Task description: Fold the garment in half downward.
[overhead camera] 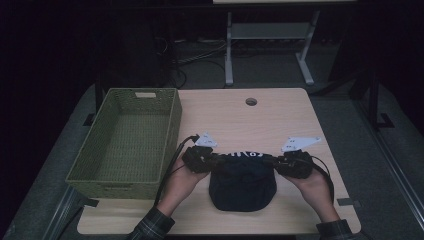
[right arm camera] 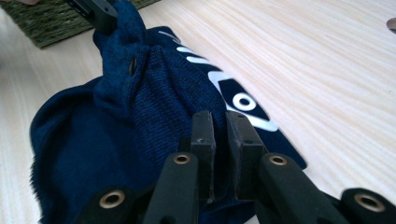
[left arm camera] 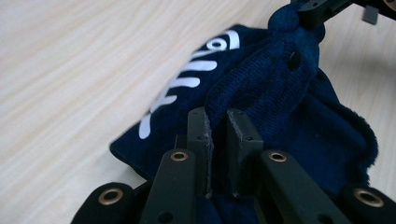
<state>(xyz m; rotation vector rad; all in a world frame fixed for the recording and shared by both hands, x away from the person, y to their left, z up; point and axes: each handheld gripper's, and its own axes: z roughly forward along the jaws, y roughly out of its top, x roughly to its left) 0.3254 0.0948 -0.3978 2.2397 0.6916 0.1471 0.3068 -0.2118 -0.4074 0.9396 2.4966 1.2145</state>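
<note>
Table (overhead camera: 280,120): pale wood, round hole near far edge; dark room beyond, with cables and white frame legs on floor.
Basket (overhead camera: 172,125): green woven, rectangular, on table's left part; nothing inside, bare woven bottom in sight.
Cloth (overhead camera: 242,185): dark blue knit piece with white print, on table just right of basket, toward near edge; upper edge stretched between both grippers, remainder sagging onto wood.
Left gripper (left arm camera: 217,128): at cloth end nearer basket; jaws drawn close, pinching fold of blue knit.
Right gripper (right arm camera: 222,126): at cloth end farther from basket; jaws drawn close, clamped on printed edge.
Hands: one behind each gripper, plaid sleeves at table's near edge.
</note>
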